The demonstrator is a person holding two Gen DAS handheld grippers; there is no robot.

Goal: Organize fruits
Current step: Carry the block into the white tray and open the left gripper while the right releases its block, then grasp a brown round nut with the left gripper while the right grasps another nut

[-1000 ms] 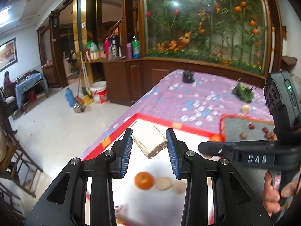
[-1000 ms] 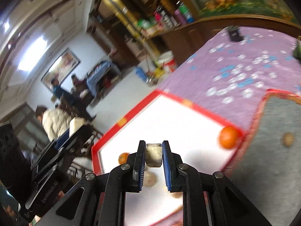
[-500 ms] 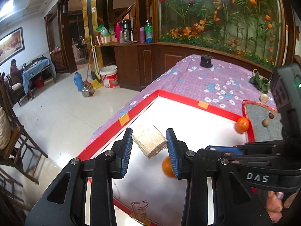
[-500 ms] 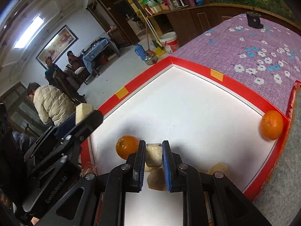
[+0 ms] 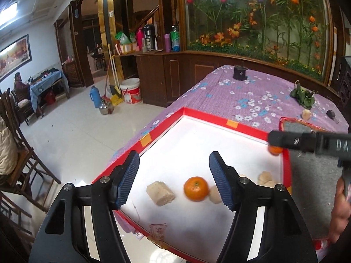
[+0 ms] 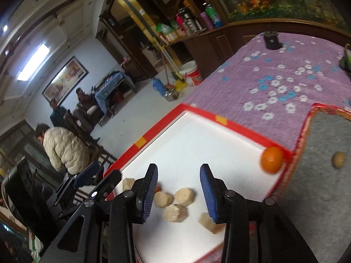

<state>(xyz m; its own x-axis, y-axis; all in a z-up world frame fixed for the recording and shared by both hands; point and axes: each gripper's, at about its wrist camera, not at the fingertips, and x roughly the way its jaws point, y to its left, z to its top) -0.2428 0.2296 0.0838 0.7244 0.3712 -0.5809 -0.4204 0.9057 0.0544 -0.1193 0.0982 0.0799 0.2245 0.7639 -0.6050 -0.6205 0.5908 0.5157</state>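
Both hand-held grippers are opening with nothing between their jaws: left [image 5: 174, 175], right [image 6: 178, 188]. Pale chunks [image 6: 175, 212] and an orange [image 5: 196, 188] lie in the red-rimmed tray [image 5: 219, 119].

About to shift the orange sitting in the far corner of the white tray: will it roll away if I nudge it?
Probably. The orange is round and smooth, so a nudge would likely send it across the flat floor of the white tray. It sits against the red rim, which should block it on that side. It looks firm enough for the fingers to grip.
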